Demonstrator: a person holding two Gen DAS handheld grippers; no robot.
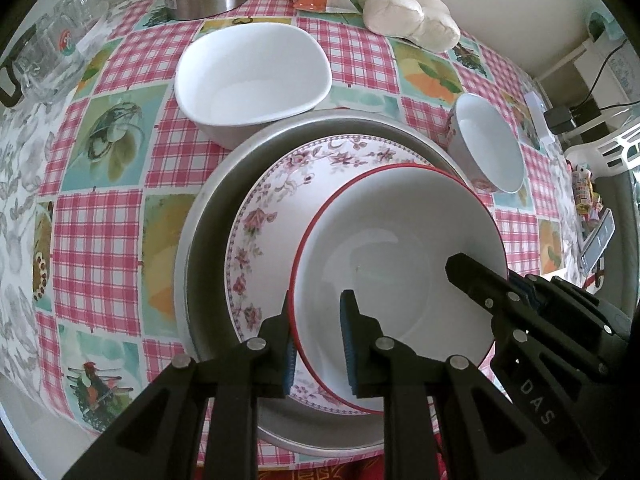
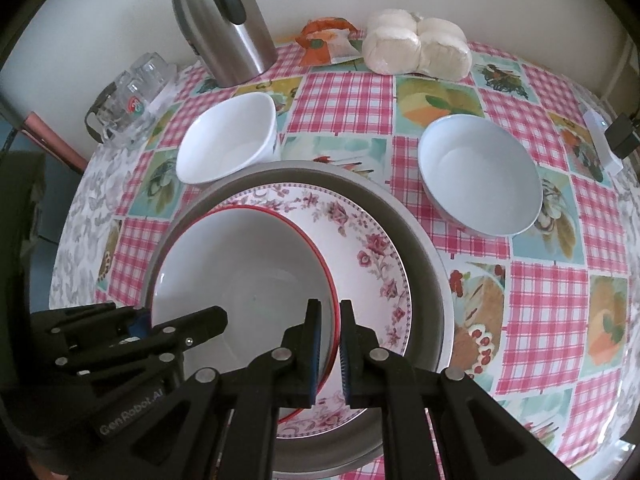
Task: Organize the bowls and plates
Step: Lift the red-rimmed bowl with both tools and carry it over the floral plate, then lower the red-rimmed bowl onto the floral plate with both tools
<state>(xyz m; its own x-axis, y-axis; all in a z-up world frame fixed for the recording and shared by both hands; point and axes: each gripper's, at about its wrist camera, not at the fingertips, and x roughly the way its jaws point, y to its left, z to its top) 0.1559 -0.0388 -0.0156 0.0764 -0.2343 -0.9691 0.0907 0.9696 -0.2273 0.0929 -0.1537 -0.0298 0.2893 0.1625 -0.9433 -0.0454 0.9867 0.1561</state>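
Note:
A red-rimmed white bowl [image 1: 400, 264] sits on a floral plate [image 1: 280, 208], which lies in a grey metal tray [image 1: 208, 248]. My left gripper [image 1: 320, 344] straddles the bowl's near-left rim with a gap between its pads. My right gripper [image 2: 330, 354] straddles the bowl's right rim [image 2: 334, 304], its pads close to the rim; it also shows in the left wrist view [image 1: 500, 300]. A white squarish bowl [image 1: 252, 80] stands behind the tray. A small round white bowl [image 2: 480, 176] stands to the right.
A steel thermos jug [image 2: 228, 24], glass mugs [image 2: 132, 96], a snack packet [image 2: 324, 44] and wrapped white buns [image 2: 416, 46] line the back of the checked tablecloth [image 2: 540, 300]. A wall rises behind them.

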